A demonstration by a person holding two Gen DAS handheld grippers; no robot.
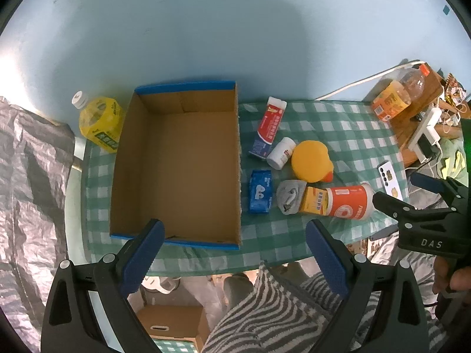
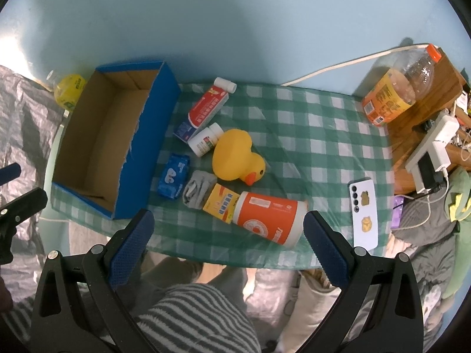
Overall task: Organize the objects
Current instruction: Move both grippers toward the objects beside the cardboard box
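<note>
An empty blue cardboard box (image 1: 176,161) (image 2: 97,144) sits at the left of the green checked table. To its right lie a red toothpaste box (image 1: 268,126) (image 2: 204,110), a white pill bottle (image 1: 281,153) (image 2: 206,140), a yellow rubber duck (image 1: 312,161) (image 2: 235,156), a blue tissue pack (image 1: 260,195) (image 2: 173,176), a grey sock (image 1: 290,195) (image 2: 197,189), a yellow medicine box (image 1: 315,201) (image 2: 221,203) and an orange canister (image 1: 348,201) (image 2: 269,217). My left gripper (image 1: 235,253) is open above the table's near edge. My right gripper (image 2: 228,241) is open just in front of the canister.
A yellow bottle (image 1: 100,120) (image 2: 69,88) stands left of the box. A white phone (image 2: 363,214) (image 1: 390,181) lies at the table's right. An orange drink bottle (image 2: 397,85) (image 1: 397,92), a power strip (image 2: 432,150) and cables sit on a wooden stand at far right. Striped trousers (image 2: 194,317) show below.
</note>
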